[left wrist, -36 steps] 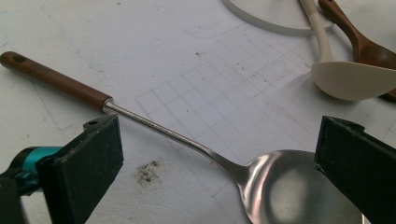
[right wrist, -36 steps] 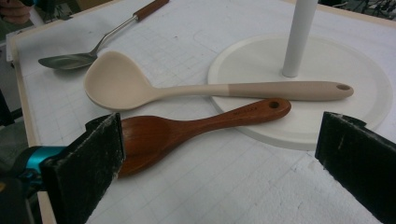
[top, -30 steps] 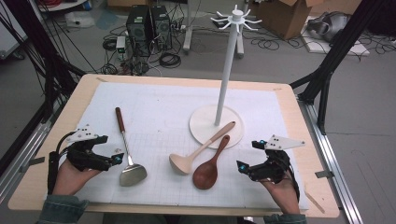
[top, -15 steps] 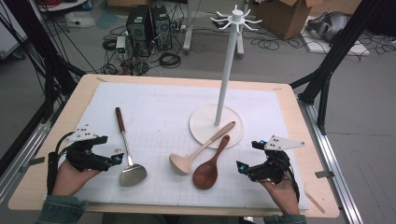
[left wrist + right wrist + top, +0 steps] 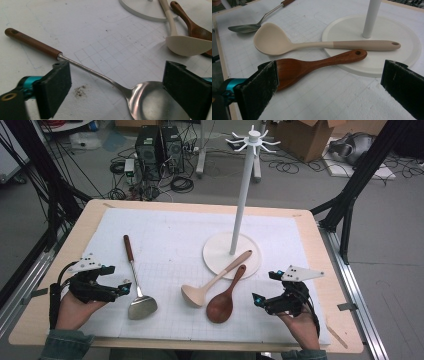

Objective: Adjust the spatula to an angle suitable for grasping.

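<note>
Wooden table (image 5: 320, 245), covered by a white gridded mat (image 5: 165, 235). On the mat: metal spatula (image 5: 136, 279) at left, white rack base (image 5: 220, 254), cream ladle (image 5: 212, 282) and brown spoon (image 5: 224, 299), handles resting on that base

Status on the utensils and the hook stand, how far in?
Nothing done: the white stand's hooks are bare. The metal spatula, cream ladle and wooden spoon all lie on the mat, the latter two with handles resting on the stand's base. In hand: nothing; the left tool brackets the spatula's neck with jaws apart and just starting to close, and the right tool is open by the wooden spoon. All three utensils are left.
</note>
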Tool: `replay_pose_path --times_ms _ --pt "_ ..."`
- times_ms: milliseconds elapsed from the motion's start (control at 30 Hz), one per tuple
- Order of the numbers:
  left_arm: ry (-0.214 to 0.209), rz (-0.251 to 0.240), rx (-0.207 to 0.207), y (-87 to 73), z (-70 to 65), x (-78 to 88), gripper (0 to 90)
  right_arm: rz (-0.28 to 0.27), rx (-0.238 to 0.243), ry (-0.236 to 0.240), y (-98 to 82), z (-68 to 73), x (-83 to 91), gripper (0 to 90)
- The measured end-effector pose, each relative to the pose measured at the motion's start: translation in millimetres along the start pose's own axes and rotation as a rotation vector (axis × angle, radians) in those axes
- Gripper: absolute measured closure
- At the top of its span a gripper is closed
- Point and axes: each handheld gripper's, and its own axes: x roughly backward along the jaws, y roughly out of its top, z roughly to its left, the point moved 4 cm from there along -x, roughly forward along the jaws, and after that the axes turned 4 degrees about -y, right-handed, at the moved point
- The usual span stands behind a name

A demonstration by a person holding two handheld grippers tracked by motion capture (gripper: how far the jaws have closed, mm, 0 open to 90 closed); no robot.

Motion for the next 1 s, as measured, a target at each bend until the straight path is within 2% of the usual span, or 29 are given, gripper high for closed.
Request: replay_pose_path --times_ms 300,700,800,1000 --pt "0.021 -0.011 -0.004 1.1 1.6 1.9 14.3 -0.002 0.011 -0.004 0.6 0.6 -1.0 0.5" --pt "0.028 -0.011 0.025 1.0 8.2 0.3 32.1 0.004 0.009 0.0 1.9 2.4 -2.6 0.5" --pt "0.04 0.001 0.043 0.8 12.8 -3.0 36.9 0.002 0.007 -0.004 1.9 2.0 -2.6 0.5" --pt "0.05 0.023 0.046 2.2 18.8 -8.0 43.2 0.004 0.009 -0.001 2.0 2.5 -4.6 0.5"
